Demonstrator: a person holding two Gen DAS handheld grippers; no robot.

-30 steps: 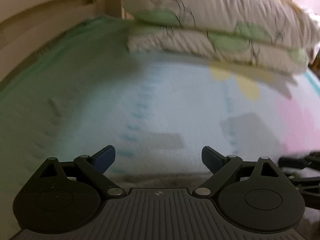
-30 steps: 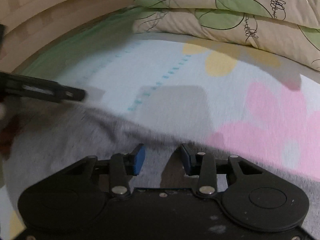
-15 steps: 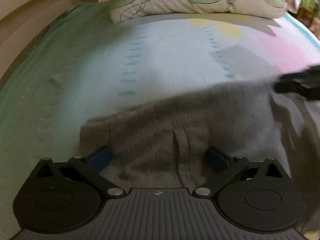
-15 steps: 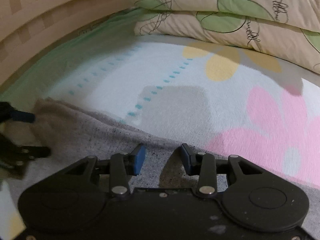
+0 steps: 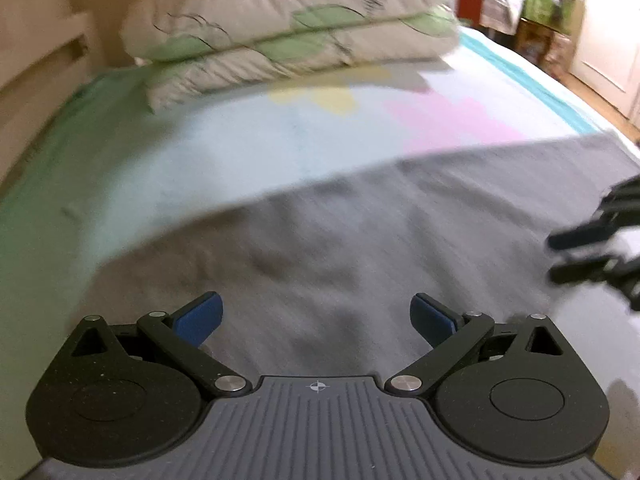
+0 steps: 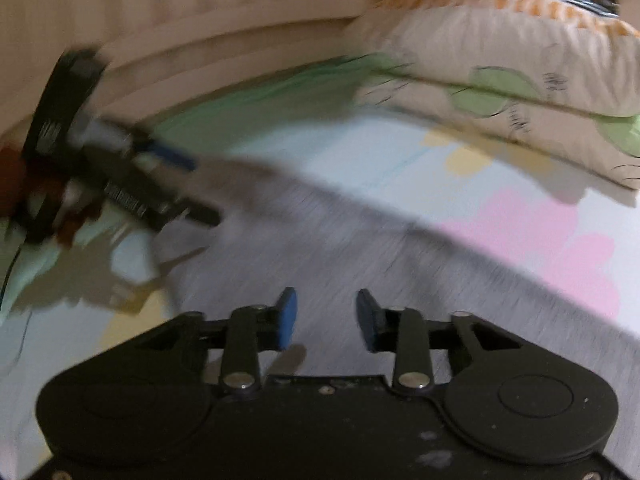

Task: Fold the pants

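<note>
The pants [image 5: 360,248] are spread flat on the bed [image 5: 200,148], unfolded; folding remains. The left gripper [image 5: 316,320] is wide open, the right gripper [image 6: 326,318] partly open at 6 o'clock, nothing held.

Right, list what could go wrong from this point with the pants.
1. Both grippers are open: the left gripper and the right gripper hover over the grey pants holding nothing, so a careless pinch may catch one fabric layer only.
2. The frames are motion-blurred; closing at this speed could bunch the cloth or also grab the floral bedsheet.
3. The pillows lie just beyond the pants' far edge, so a fold swung that way could land on them.
</note>
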